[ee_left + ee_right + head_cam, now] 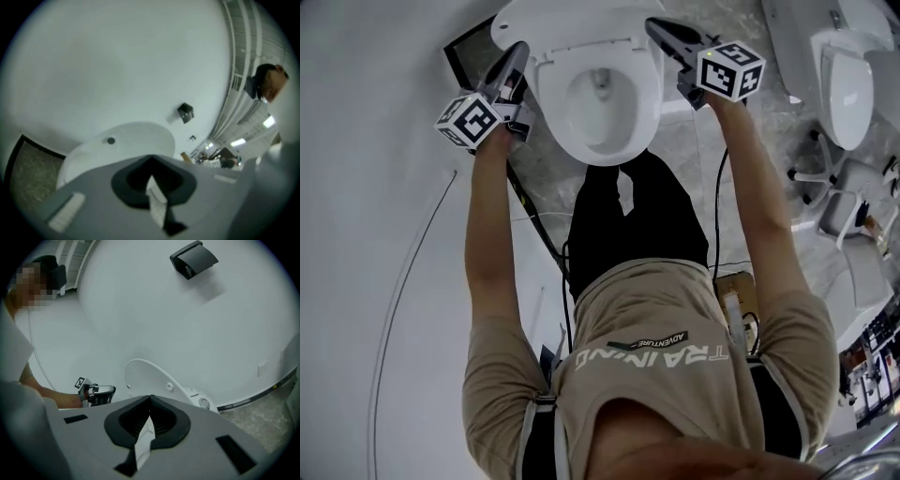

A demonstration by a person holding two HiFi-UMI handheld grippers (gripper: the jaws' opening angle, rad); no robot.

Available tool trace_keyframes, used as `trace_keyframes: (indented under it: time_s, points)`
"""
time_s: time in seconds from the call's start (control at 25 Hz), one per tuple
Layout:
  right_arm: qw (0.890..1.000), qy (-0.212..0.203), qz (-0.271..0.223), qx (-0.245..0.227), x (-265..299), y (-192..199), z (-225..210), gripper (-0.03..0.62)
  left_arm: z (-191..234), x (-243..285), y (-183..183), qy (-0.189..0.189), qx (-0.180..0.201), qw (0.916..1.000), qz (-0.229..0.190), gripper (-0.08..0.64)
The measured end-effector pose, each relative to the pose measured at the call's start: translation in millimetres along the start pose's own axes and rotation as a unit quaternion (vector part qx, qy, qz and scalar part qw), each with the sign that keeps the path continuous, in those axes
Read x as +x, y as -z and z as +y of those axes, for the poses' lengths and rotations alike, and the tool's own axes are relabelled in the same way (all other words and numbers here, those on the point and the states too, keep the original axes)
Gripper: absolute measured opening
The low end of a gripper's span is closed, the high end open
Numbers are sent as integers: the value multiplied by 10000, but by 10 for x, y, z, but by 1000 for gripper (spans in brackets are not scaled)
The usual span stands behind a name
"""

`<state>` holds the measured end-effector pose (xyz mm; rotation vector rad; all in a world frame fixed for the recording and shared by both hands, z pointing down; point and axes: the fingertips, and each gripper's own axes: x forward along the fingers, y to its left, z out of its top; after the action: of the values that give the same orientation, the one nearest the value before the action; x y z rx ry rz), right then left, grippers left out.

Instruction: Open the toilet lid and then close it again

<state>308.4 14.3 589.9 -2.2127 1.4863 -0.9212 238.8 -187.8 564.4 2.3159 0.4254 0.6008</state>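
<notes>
I read even, cool, diffuse light, soft shadows. The toilet [581,122] nearly washes out. Both gripper views bend at black edges; near foreground blurs. Lamps [239,141] glare.

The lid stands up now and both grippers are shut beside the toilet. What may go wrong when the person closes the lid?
1. The left gripper and the right gripper both have their jaws shut on nothing, so they can only push the lid; it may drop hard onto the seat.
2. A black cable lies on the floor by the person's legs and might catch a foot.
</notes>
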Motion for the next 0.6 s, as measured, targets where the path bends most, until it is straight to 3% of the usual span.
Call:
trace_keyframes:
  time_s: [0.2,0.44,0.6]
  points:
    - [9995,293,-136,56,-245,-58,151,15,-421,-117,179,134,415,9986,286,5]
    - [9988,439,-152,140,-594,79,484,15,-848,-368,486,-28,956,9934,629,5]
    - [9981,416,-265,362,-819,200,763,15,-1037,-581,629,-267,1738,9804,885,5]
